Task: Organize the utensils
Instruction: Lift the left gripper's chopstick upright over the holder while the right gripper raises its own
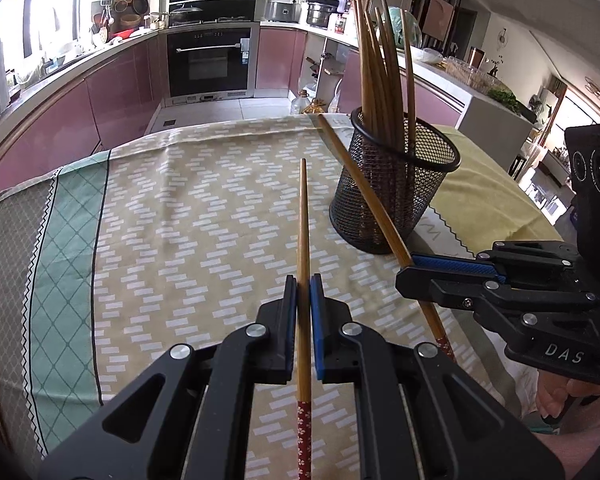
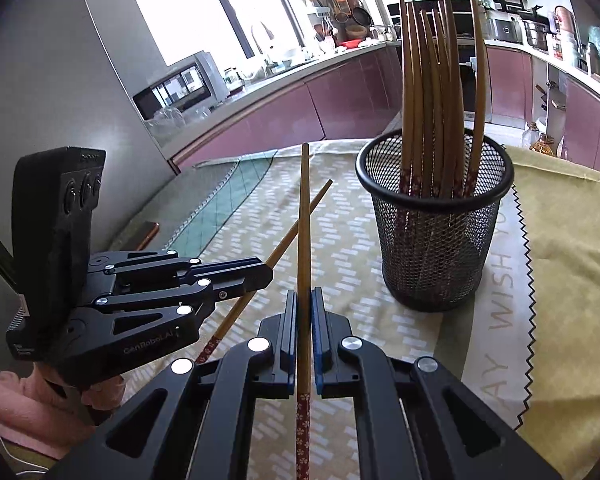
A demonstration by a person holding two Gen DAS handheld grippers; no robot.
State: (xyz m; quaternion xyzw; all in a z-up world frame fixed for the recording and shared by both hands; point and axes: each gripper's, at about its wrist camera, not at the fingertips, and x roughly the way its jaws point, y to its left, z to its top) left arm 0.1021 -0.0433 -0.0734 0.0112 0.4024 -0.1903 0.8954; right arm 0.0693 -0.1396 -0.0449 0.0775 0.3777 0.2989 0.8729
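- Left gripper (image 1: 303,280): pressed onto one wooden chopstick (image 1: 303,248). The stick runs lengthwise between the blue pads, thin tip pointing forward over the table, red flowered end trailing back toward the handle.
- Right gripper (image 2: 303,294): likewise pinching a second chopstick (image 2: 303,220) in the same lengthwise way, tip forward, red patterned end to the rear.
- From the right wrist view the two sticks cross each other visually, the left-hand one slanting behind the right-hand one; I cannot tell whether they touch.
- Black mesh holder (image 2: 436,240): upright on the table, to the right of both grippers, near but apart from them. It holds a bundle of chopsticks (image 2: 440,92), red ends down, thin tips up and fanning out.
- Patterned tablecloth (image 1: 180,220): beige with white dashes, green checked border at the left.
- Yellow cloth (image 2: 572,240): zigzag-edged, lying just right of the holder.
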